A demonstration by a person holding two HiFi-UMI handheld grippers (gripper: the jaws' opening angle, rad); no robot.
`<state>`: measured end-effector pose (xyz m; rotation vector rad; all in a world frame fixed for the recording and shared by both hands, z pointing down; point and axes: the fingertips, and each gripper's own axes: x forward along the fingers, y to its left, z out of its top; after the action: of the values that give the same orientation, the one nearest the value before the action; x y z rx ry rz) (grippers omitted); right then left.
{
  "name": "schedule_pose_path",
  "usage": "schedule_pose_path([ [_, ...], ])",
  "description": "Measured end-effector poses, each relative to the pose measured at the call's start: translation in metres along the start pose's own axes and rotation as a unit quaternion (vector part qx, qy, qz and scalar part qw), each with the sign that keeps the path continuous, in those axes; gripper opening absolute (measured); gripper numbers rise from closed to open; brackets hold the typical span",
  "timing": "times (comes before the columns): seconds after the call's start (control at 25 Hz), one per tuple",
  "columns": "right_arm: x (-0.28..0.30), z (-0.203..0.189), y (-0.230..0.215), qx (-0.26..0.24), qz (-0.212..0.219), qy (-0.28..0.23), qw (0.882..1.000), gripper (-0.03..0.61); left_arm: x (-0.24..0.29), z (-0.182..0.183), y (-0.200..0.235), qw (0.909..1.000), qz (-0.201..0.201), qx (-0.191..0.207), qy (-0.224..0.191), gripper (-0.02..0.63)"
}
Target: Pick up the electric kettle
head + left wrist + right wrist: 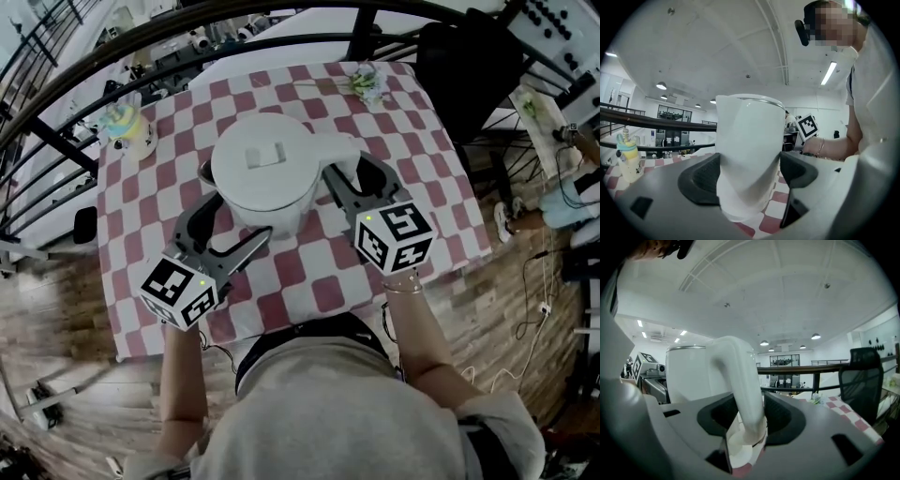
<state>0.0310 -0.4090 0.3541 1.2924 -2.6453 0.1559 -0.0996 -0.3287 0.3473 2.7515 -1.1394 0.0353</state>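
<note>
Over the checked worktop (309, 281) beside a railing, the left gripper (230, 223) was clamped on the electric kettle (267, 169) body, steadying it. The right gripper (361, 183) was closed on the handle (342, 150), sharing the weight, so the kettle hung between them, seemingly clear of the cloth.

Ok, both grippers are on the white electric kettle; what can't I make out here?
Head view: underside of the white electric kettle and any gap above the red-and-white checked tablecloth, hidden by its lid.
Head view: pads of the left gripper, under the kettle.
Right gripper view: the pale disc below the handle, mostly hidden by the right gripper.
Head view: the small greenish object at the far table edge, too small to identify.
</note>
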Motion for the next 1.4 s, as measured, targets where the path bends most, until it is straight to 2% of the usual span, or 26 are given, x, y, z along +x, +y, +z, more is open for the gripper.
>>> schedule_pose_path([
  [0.36,-0.025,0.04,0.016,-0.013,-0.005,-0.052,0.999,0.172,-0.023,0.038,-0.019,0.999,0.004,0.019,-0.041,0.409],
  [0.64,-0.041,0.051,0.029,-0.023,-0.002,-0.065,0.998,0.172,-0.036,0.045,-0.031,0.9985,0.003,0.016,-0.053,0.409],
  [1.04,-0.062,0.048,0.049,-0.04,-0.003,-0.073,0.997,0.173,-0.056,0.04,-0.045,0.9987,-0.012,0.024,-0.043,0.408],
  [1.4,-0.066,0.031,0.06,-0.02,0.006,-0.056,0.998,0.17,-0.068,0.034,-0.048,0.9989,-0.012,0.017,-0.041,0.408],
])
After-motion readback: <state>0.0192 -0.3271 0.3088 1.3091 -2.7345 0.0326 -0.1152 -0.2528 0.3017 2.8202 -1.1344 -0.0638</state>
